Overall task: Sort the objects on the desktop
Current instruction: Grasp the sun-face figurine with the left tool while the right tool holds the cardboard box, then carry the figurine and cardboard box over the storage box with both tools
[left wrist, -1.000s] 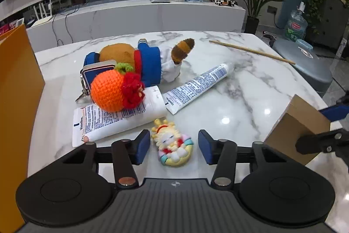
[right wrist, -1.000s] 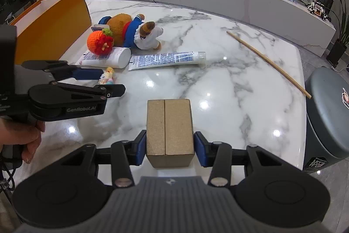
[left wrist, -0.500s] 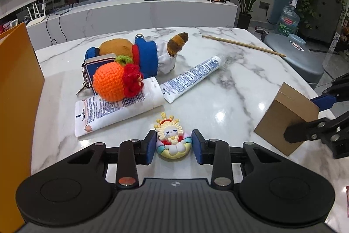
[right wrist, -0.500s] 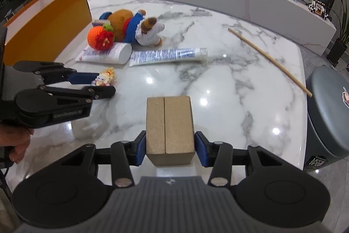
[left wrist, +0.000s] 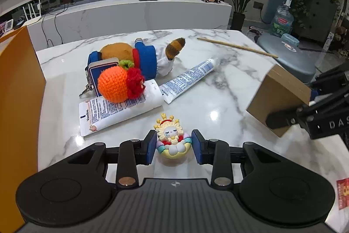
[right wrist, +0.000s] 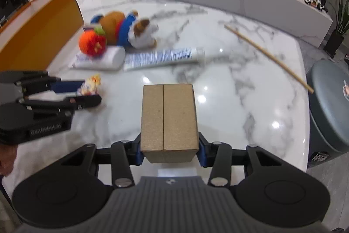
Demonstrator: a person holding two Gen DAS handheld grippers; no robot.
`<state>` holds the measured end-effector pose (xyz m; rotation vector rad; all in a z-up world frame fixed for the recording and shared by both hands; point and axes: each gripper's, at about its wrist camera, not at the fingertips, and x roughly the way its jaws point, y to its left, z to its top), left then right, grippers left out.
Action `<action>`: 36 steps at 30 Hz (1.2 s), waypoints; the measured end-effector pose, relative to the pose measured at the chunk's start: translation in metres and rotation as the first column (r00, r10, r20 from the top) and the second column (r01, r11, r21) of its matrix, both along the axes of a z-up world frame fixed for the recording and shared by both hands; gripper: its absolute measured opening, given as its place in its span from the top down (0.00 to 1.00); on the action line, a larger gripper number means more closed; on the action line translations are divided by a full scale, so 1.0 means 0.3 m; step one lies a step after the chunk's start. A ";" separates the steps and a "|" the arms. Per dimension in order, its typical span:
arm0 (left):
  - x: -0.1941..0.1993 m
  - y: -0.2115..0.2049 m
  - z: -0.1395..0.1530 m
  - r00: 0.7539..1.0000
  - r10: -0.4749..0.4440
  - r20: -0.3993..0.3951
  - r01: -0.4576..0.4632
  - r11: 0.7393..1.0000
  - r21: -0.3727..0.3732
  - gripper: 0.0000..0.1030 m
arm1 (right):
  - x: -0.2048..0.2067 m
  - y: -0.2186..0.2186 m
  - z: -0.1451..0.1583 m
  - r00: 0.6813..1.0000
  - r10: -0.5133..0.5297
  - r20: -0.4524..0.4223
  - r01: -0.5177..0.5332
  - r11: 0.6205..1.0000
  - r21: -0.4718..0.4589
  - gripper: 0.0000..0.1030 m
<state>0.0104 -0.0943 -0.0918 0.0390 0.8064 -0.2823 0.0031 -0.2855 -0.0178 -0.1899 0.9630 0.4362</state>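
A small pastel figurine (left wrist: 173,141) with a sun-like crown sits between the blue pads of my left gripper (left wrist: 174,147), which is shut on it just above the marble table (left wrist: 229,88). In the right wrist view the same figurine (right wrist: 90,85) shows at the tips of the left gripper (right wrist: 87,91). My right gripper (right wrist: 169,152) is shut on a brown cardboard box (right wrist: 169,119), pads pressing on both its sides, and holds it above the table. The left wrist view shows that box (left wrist: 279,99) tilted at the right, in the right gripper (left wrist: 294,106).
Behind the figurine lie a white lotion tube (left wrist: 117,113), an orange crochet ball (left wrist: 115,85), a blue card case (left wrist: 100,71), a plush toy (left wrist: 139,58) and a toothpaste tube (left wrist: 187,80). A wooden stick (left wrist: 237,47) lies far right. An orange bin (left wrist: 17,102) stands left, a grey stool (left wrist: 290,58) right.
The left jaws have come together from wide apart onto the figurine's sides. The right gripper keeps its hold on the cardboard box, which now shows larger and closer in the left wrist view.
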 end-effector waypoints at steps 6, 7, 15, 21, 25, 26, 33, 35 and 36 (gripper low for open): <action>-0.030 0.032 0.065 0.999 -0.007 0.035 0.007 1.000 -0.006 0.61 | -0.020 0.045 0.071 0.999 0.006 0.038 -0.007 1.000 0.022 0.54; -0.034 0.037 0.076 0.999 -0.006 0.039 0.006 1.000 -0.005 0.61 | -0.022 0.054 0.082 0.999 0.010 0.044 -0.011 1.000 0.024 0.54; -0.059 0.125 0.230 0.995 -0.004 0.095 0.002 1.000 0.014 0.61 | -0.027 0.157 0.192 0.993 0.047 0.108 -0.053 0.998 0.046 0.54; -0.079 0.214 0.352 0.989 0.015 0.150 -0.020 0.999 0.027 0.61 | -0.028 0.274 0.303 0.981 0.077 0.178 -0.093 0.992 0.081 0.54; -0.096 0.287 0.423 0.982 0.032 0.185 -0.039 0.999 0.038 0.61 | -0.032 0.366 0.369 0.969 0.099 0.227 -0.126 0.986 0.107 0.54; -0.100 0.306 0.435 0.980 0.039 0.193 -0.047 0.998 0.038 0.61 | -0.034 0.388 0.385 0.965 0.104 0.239 -0.135 0.984 0.117 0.54; -0.126 0.473 0.486 0.970 0.107 0.218 -0.123 0.991 0.059 0.61 | -0.045 0.569 0.449 0.947 0.167 0.276 -0.211 0.967 0.140 0.54; -0.131 0.515 0.485 0.968 0.123 0.218 -0.141 0.987 0.071 0.61 | -0.050 0.624 0.453 0.943 0.188 0.276 -0.233 0.962 0.139 0.54; -0.132 0.539 0.481 0.968 0.132 0.214 -0.151 0.986 0.074 0.61 | -0.051 0.649 0.452 0.942 0.196 0.274 -0.240 0.961 0.138 0.54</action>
